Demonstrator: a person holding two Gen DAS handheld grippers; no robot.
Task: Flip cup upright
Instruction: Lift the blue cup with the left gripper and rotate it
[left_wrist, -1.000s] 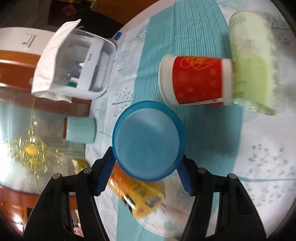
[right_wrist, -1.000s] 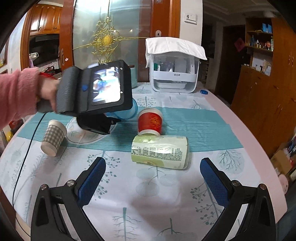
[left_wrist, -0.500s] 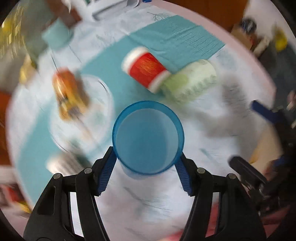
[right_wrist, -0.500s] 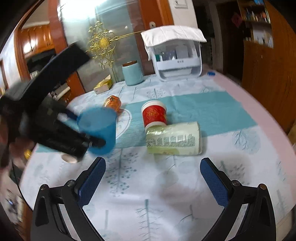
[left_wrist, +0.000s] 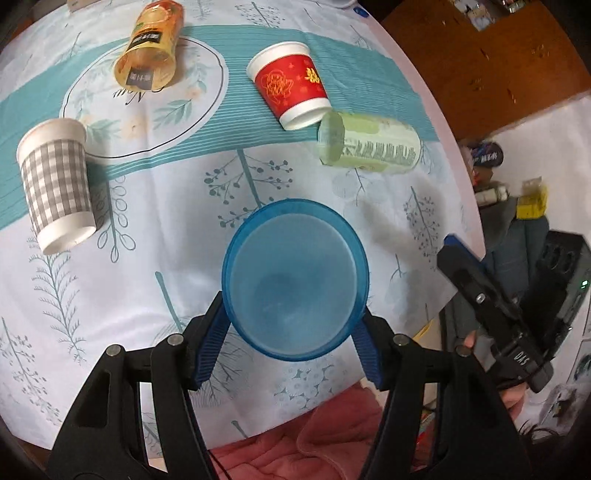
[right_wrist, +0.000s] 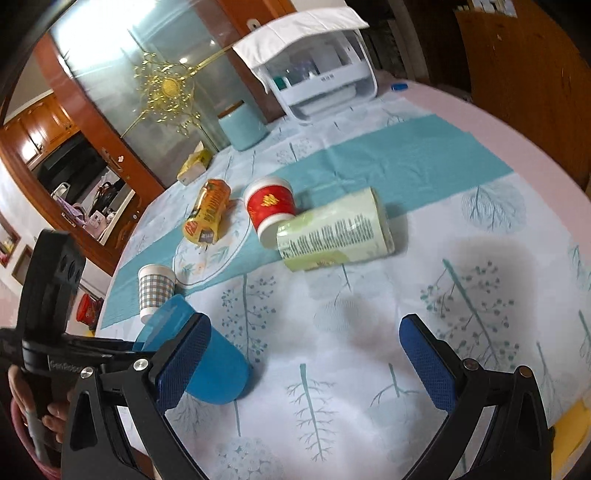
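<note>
My left gripper (left_wrist: 291, 347) is shut on a blue plastic cup (left_wrist: 295, 277), its open mouth facing the camera. In the right wrist view the blue cup (right_wrist: 218, 373) sits low over the tablecloth at the near left, base down and tilted, still clamped by the left gripper; whether it touches the cloth I cannot tell. My right gripper (right_wrist: 306, 362) is open and empty, just right of the cup.
On the table (right_wrist: 461, 110) lie a red paper cup (left_wrist: 291, 85), a green cup (left_wrist: 369, 147), an orange cup (left_wrist: 151, 55) and a grey checked cup (left_wrist: 55, 184), all on their sides. A white appliance (right_wrist: 317, 77) and teal canister (right_wrist: 243, 125) stand at the back.
My left gripper has swung the blue cup from above the table's middle toward the near edge, turned it and lowered it. The right gripper has tilted down and left toward it.
</note>
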